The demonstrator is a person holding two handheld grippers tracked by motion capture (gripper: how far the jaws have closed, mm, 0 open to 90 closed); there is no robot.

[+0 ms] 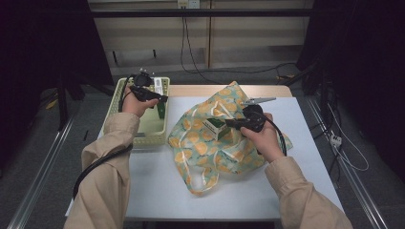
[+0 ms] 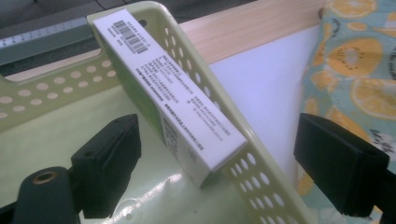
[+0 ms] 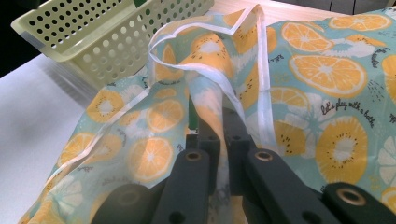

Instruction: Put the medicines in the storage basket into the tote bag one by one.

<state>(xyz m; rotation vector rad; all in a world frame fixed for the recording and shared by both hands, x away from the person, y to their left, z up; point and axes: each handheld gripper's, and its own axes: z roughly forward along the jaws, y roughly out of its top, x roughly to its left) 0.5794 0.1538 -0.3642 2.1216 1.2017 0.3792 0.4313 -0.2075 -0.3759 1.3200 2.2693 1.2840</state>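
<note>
A pale green perforated basket (image 1: 143,139) stands at the table's left. Inside it a long white and green box (image 2: 182,107) leans on end against the basket wall (image 2: 261,179). My left gripper (image 2: 219,140) is open, with its jaws wide on either side of the box and not touching it. From above, the left gripper (image 1: 160,99) hangs over the basket's right side, above the box (image 1: 161,110). A bag printed with orange slices (image 1: 210,152) lies mid-table. My right gripper (image 3: 217,122) is shut on a fold of the bag (image 3: 327,70) near its mouth. A small green and white carton (image 1: 215,128) shows in the bag's opening.
The white table top (image 1: 191,195) has bare room in front of the bag and to its right. A wooden strip (image 1: 191,89) runs along the far edge. Cables lie on the floor beyond the table. The bag's white handles (image 3: 261,56) loop up by the right jaws.
</note>
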